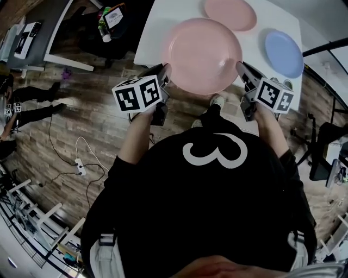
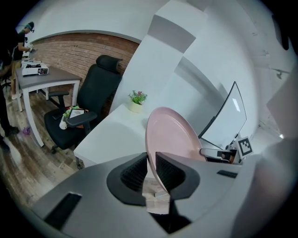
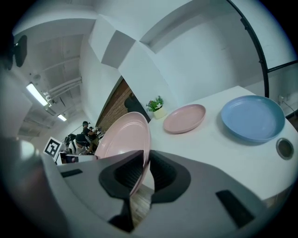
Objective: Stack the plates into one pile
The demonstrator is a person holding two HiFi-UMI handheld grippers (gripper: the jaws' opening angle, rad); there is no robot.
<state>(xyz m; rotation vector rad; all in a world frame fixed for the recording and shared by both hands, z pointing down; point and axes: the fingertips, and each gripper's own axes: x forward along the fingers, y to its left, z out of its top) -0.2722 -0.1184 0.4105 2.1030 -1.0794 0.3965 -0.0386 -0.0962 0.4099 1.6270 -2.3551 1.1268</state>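
Jaws gripping, held plate's edges hidden (both)

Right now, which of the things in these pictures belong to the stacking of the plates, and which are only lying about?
For the job:
- held pink plate, gripped at its rim by left gripper and right gripper
- second pink plate
- blue plate
- white table

Lying about:
- potted plant
- black office chair
- power strip on the floor
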